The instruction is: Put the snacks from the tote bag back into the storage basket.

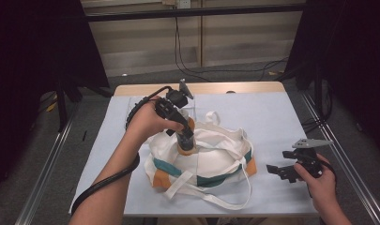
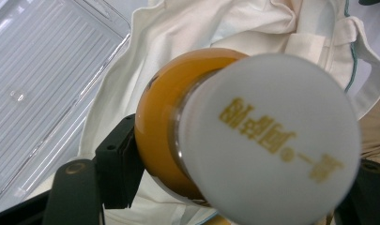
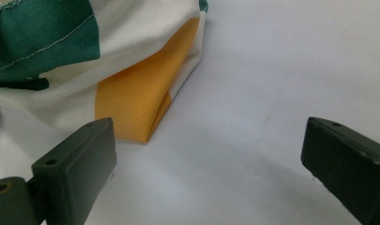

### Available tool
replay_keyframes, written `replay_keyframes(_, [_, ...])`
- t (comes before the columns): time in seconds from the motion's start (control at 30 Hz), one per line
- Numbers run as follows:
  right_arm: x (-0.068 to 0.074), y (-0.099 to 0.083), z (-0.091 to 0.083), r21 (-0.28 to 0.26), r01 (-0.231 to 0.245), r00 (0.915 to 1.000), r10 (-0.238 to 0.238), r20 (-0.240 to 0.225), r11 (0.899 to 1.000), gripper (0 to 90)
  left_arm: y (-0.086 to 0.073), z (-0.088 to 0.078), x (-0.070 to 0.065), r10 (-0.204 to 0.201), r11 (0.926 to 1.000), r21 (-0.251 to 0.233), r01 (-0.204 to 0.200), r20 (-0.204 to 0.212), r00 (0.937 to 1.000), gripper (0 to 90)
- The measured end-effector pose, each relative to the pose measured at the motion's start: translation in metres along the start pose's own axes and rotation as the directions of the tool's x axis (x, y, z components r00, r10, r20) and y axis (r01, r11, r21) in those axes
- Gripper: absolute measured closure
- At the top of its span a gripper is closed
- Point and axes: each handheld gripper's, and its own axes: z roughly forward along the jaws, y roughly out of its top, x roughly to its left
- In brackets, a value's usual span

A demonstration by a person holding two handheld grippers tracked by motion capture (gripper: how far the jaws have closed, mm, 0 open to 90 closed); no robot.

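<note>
One bottle of orange juice is in the left tool, pinched tight between its two black jaws. It hangs just over the open top of the cloth bag, which lies in the middle of the desk. In the left tool's own view the bottle points its white cap at the camera, and the jaws press on its round orange body just below the cap.

Juice fills the bottle, so it is likely a bit heavy. Its side looks smooth and shiny, so it could slip or turn if the squeeze gets weak. Holding it on the wide body, close under the cap, looks like a good spot.

Soft and floppy, the bag will bend and fold, so its top may need to be held wide.

Over by the bag's orange corner, the right tool rests on the desk with its jaws wide apart, gripping nothing. A clear tray sits behind the bag.
</note>
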Motion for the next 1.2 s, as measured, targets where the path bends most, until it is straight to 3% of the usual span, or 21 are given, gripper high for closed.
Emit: replay_keyframes(1.2, [0.001, 0.000, 0.000, -0.001, 0.005, 1.0000, -0.005, -0.001, 1.000, 3.6, 0.020, -0.016, 0.001, 0.001, 1.0000, 0.006, -0.001, -0.005, 1.0000, 30.1])
